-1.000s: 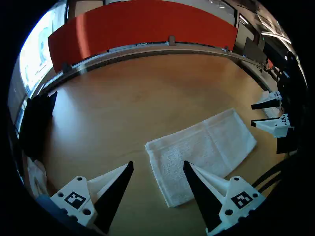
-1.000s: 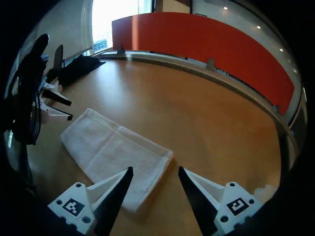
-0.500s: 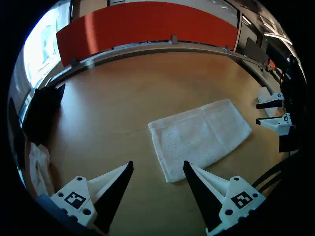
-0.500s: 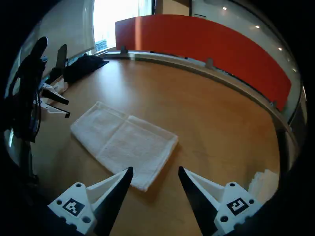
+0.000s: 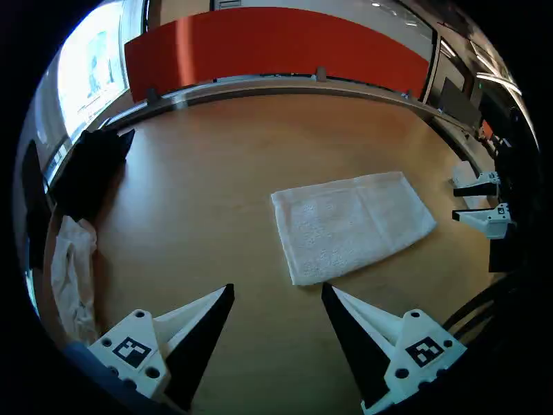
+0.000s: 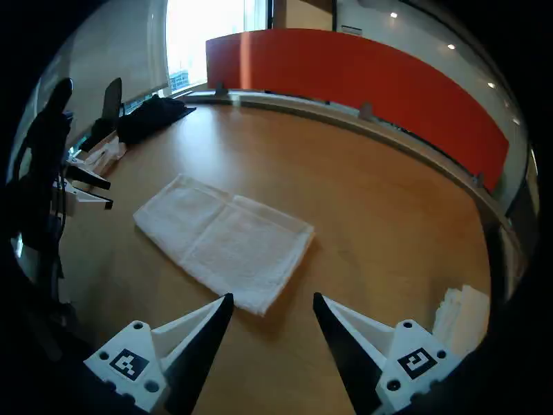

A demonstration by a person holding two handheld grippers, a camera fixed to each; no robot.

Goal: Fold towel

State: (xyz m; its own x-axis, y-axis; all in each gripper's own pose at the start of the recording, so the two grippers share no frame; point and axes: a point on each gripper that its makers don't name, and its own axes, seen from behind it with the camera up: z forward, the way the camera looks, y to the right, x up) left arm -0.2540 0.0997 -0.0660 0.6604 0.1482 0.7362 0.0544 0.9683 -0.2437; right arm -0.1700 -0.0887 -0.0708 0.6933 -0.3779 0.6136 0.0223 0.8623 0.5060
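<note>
A white towel [image 5: 352, 223] lies folded flat on the wooden table [image 5: 228, 166]. My left gripper [image 5: 276, 294] hangs open above the table, just short of the towel's near edge, holding nothing. In the left gripper view the right gripper [image 5: 480, 202] shows at the far right edge, past the towel. In the right gripper view the same towel [image 6: 225, 238] lies ahead of my right gripper [image 6: 273, 304], which is open and empty. The left gripper [image 6: 90, 188] shows at the left there, beyond the towel's far end.
A red partition [image 5: 276, 45] stands along the table's far edge. A black bundle [image 5: 90, 169] and a crumpled white cloth [image 5: 72, 273] lie at the left. A stack of white cloth [image 6: 466, 318] sits at the lower right of the right gripper view.
Both grippers have drawn back from the towel, which now lies farther ahead of each. The towel stays flat on the table. More of the white cloths at the sides has come into view.
</note>
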